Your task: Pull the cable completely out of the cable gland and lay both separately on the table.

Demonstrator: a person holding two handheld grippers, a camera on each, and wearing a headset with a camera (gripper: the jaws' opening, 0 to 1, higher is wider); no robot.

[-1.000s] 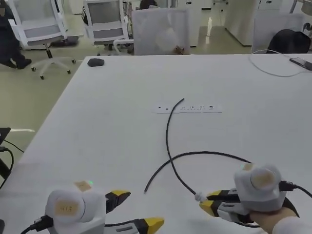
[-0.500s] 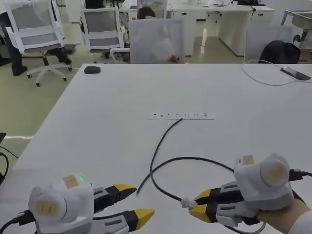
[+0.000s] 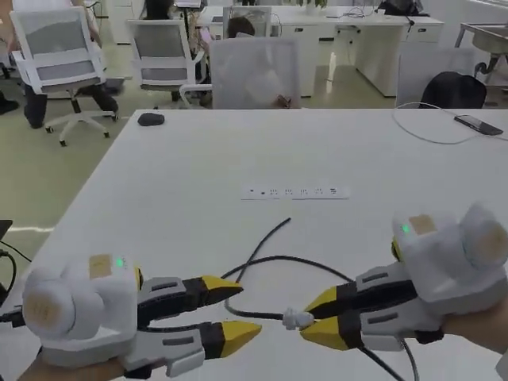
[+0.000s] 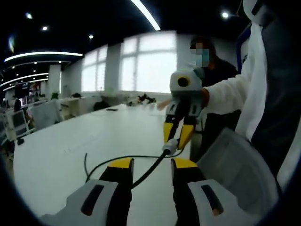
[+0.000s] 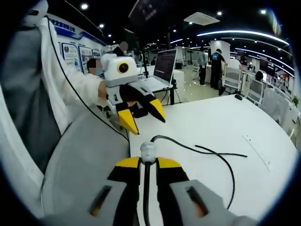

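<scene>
A: Status, right tool (image 3: 316,319)?
B: Clamped on the black cable (image 3: 270,259), just behind the white gland (image 3: 295,320). Gland sitting right at the tool's nose, apparently raised off the surface (image 3: 159,198).
A: And the left tool (image 3: 240,311)?
B: Jaws apart, gripping nothing. Pointed at the right tool, noses near each other. In the left gripper view, cable running between the open jaws; cannot tell whether touching them.
A: Gland off the cable?
B: No. Threaded on. Cable coming out the front of the gland, curving down, looping across the surface.
A: Free end?
B: Flat on the surface, just short of the white power strip (image 3: 295,192), not touching it.
A: Anything else on there?
B: Dark mouse (image 3: 151,119) near the far left edge, phone (image 3: 476,123) at far right. Both well apart from the cable.
</scene>
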